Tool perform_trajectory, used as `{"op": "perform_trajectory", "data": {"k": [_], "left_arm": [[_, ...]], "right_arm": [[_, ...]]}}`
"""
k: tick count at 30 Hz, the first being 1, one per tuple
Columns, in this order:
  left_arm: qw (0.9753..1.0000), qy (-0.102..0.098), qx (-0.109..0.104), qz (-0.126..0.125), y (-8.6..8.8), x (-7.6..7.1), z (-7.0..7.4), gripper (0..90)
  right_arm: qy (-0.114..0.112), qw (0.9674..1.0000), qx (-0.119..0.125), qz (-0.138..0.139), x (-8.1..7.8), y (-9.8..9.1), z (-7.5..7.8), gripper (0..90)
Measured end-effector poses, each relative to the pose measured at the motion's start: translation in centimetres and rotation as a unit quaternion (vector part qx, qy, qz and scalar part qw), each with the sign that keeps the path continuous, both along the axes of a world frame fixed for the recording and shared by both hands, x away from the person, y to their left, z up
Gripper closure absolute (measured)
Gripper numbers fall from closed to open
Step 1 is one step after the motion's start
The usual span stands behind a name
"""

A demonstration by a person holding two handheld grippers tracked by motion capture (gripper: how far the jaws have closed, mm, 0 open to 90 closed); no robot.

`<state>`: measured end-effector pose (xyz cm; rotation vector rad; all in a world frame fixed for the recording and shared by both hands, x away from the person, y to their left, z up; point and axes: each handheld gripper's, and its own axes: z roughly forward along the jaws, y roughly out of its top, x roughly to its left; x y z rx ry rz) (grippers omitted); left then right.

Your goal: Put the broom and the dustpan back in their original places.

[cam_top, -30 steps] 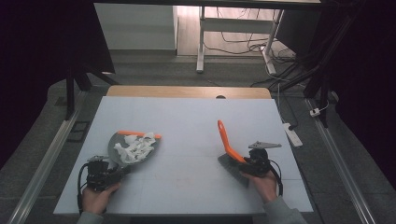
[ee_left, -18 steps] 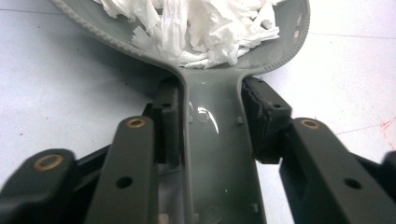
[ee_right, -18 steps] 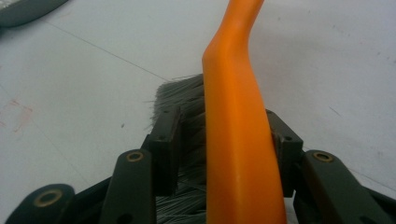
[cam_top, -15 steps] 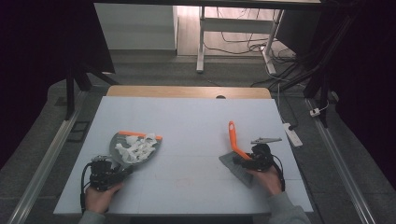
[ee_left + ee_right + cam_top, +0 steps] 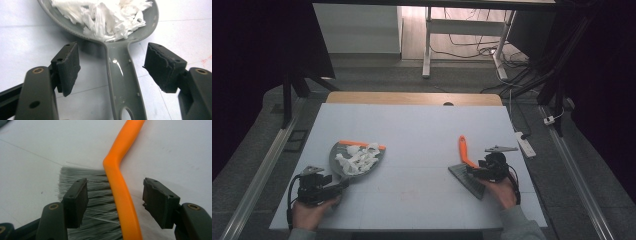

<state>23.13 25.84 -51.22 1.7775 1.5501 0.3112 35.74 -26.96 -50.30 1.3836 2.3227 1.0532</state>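
Your left gripper (image 5: pixel 112 67) has just been opening, jaws apart either side of the dustpan (image 5: pixel 117 65) handle. Right of the dustpan, your right gripper (image 5: pixel 115 202) has likewise been opening and stands wide astride the brush (image 5: pixel 120 195) on the tabletop (image 5: pixel 412 125).

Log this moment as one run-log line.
left gripper: just opened, astride dustpan handle | right gripper: just opened, astride brush handle | paper scraps: in dustpan

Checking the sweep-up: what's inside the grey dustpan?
Torn white paper scraps piled in the dustpan; whatever lies beneath the pile is covered.
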Motion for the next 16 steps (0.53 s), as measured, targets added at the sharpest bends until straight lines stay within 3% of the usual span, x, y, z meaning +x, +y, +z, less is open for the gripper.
{"op": "perform_trajectory", "data": {"k": [2,5,9,13,16], "left_arm": [[0.9998,-0.010,0.002,-0.015,-0.2,-0.1,0.3,29.1],[0.9984,-0.027,-0.002,-0.050,-0.6,-0.2,0.7,29.5],[0.9932,-0.045,-0.015,-0.107,-1.4,-0.2,1.0,31.8],[0.9888,-0.042,-0.018,-0.142,-2.0,0.1,0.9,32.5],[0.9879,-0.039,-0.021,-0.149,-2.1,0.4,0.7,32.6]], "right_arm": [[-0.015,0.9999,0.004,0.008,-0.5,-0.1,0.5,38.9],[-0.038,0.9982,0.011,0.046,-1.4,-0.2,1.1,42.0],[-0.056,0.9936,0.004,0.098,-2.5,0.1,1.3,43.9],[-0.067,0.9897,-0.011,0.126,-3.3,0.2,1.1,44.1],[-0.075,0.9875,-0.009,0.138,-3.7,0.2,1.1,44.2]]}}
